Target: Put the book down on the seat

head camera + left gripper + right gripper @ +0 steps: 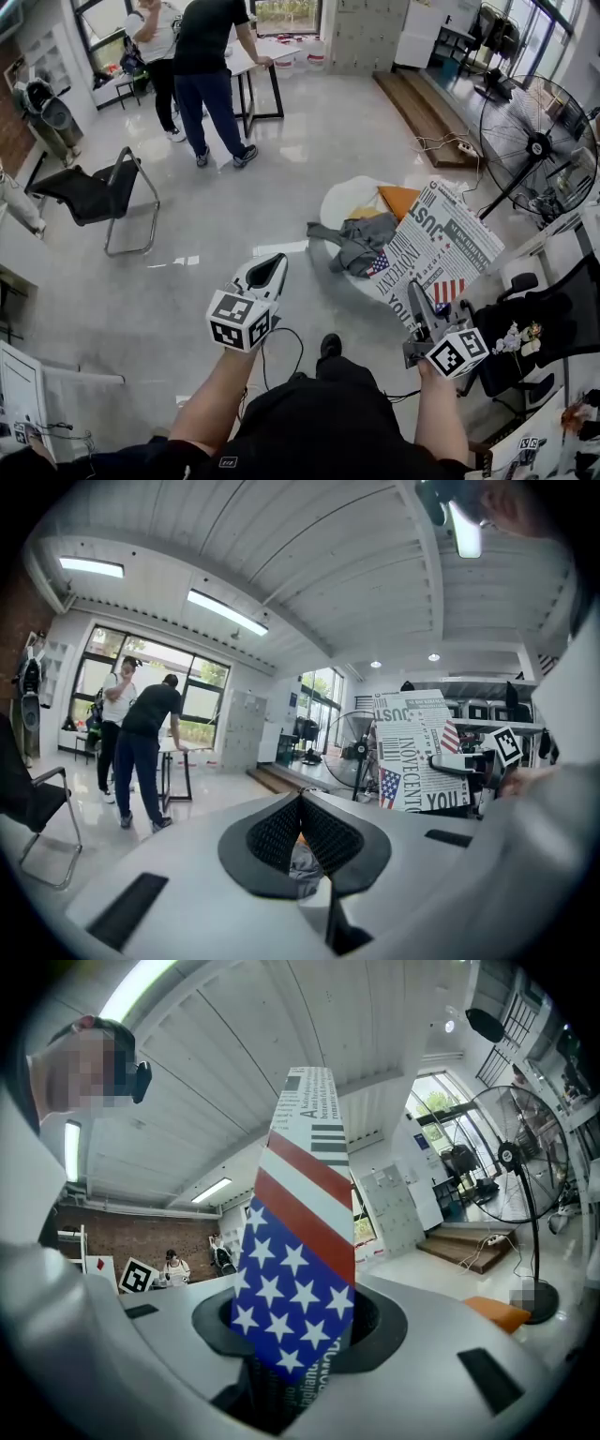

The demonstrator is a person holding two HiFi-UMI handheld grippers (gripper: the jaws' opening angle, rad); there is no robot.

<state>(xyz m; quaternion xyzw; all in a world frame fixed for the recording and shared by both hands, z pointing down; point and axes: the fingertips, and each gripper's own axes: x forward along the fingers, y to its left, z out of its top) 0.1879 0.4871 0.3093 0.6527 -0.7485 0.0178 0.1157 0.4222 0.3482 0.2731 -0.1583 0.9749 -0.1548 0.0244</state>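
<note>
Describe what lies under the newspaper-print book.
A white round seat carrying a grey garment and an orange cushion. The book, clamped in the right gripper, hides the rest of the seat.

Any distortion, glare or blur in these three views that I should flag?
Head view: sharp, barrel-bent at the edges, pale glare on the floor. Left gripper view: heavy fisheye with dark corners, ceiling lamp bright. Right gripper view: same fisheye; the book fills the centre, its lower end soft.
</note>
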